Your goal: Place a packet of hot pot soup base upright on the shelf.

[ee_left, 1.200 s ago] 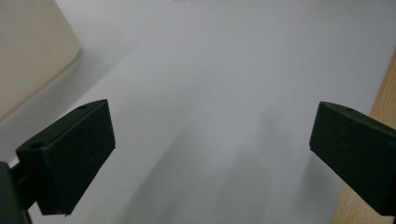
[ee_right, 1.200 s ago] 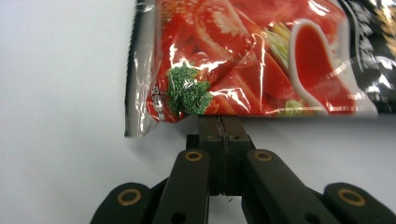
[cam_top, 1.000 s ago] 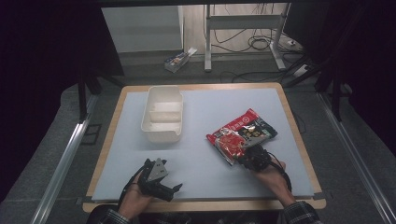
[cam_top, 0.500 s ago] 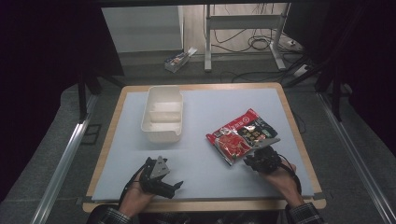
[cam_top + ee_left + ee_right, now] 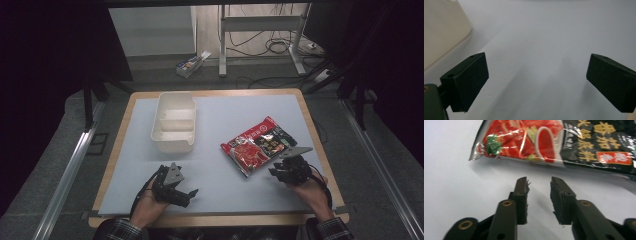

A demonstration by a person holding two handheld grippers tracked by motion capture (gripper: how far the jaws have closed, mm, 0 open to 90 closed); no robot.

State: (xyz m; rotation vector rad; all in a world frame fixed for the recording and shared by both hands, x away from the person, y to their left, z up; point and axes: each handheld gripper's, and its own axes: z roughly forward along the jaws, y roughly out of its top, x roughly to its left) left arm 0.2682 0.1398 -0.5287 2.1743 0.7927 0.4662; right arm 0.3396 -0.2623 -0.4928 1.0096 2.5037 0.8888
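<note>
- On the grey mat (image 5: pixel 220 125) that covers the table, your red and black food packet (image 5: pixel 260 145) lies flat at the right half, tilted so its near corner points toward you.
- Your right gripper (image 5: pixel 280 172) sits just beside the packet's near edge, pointing at it; its jaws have just been opening and now stand a narrow gap apart with nothing between them.
- From the right gripper view, your right gripper (image 5: pixel 539 187) stops just short of the packet (image 5: pixel 554 142); its fingertips (image 5: pixel 521 185) rest over bare mat, apart from the wrapper's sealed edge.
- Your left gripper (image 5: pixel 186 196) is near the front edge of the mat at the left, well apart from the packet, with your left hand (image 5: pixel 147 210) behind it.
- From the left gripper view, your left gripper (image 5: pixel 537 72) has its jaws spread wide over bare mat, holding nothing.
- Your white two-compartment container (image 5: pixel 175 121) stands at the back left of the mat, well apart from the packet; its corner (image 5: pixel 441 27) shows at the upper left of the left gripper view.
</note>
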